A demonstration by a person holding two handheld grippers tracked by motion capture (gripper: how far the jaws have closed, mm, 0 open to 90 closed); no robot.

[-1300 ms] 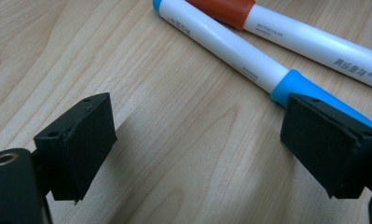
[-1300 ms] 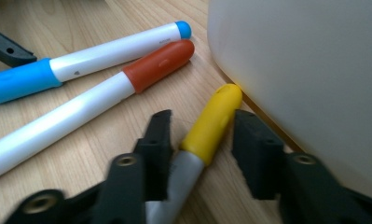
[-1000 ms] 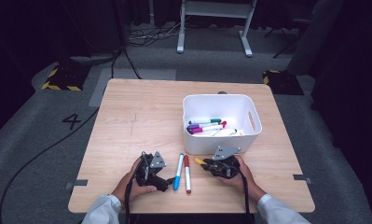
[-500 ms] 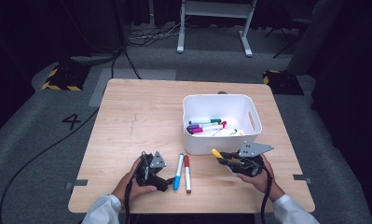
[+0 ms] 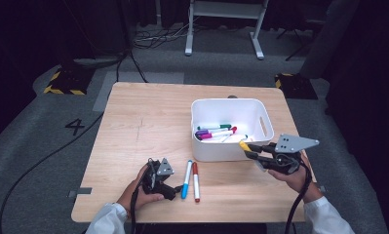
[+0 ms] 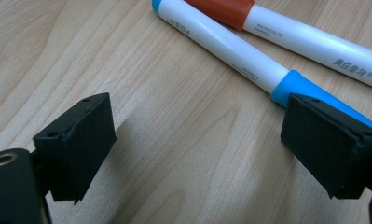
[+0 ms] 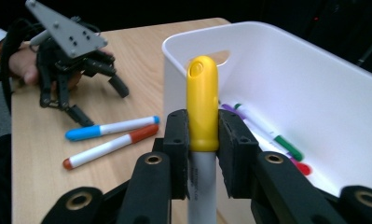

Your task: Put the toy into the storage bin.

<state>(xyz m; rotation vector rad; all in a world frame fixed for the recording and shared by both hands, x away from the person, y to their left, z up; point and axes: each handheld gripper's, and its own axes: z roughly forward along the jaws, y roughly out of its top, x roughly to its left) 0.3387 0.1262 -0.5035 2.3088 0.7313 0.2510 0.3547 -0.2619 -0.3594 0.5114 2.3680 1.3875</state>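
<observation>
A yellow marker is clamped between the jaws of the right gripper, raised beside the near wall of the bin and not yet over its opening. Several markers already lie in the bin. The left gripper rests on the tabletop with jaws spread and nothing between them; a blue marker lies just ahead of it, a red marker beyond. The task is judged partly done: the yellow marker remains to be dropped in, then the blue and red ones.
</observation>
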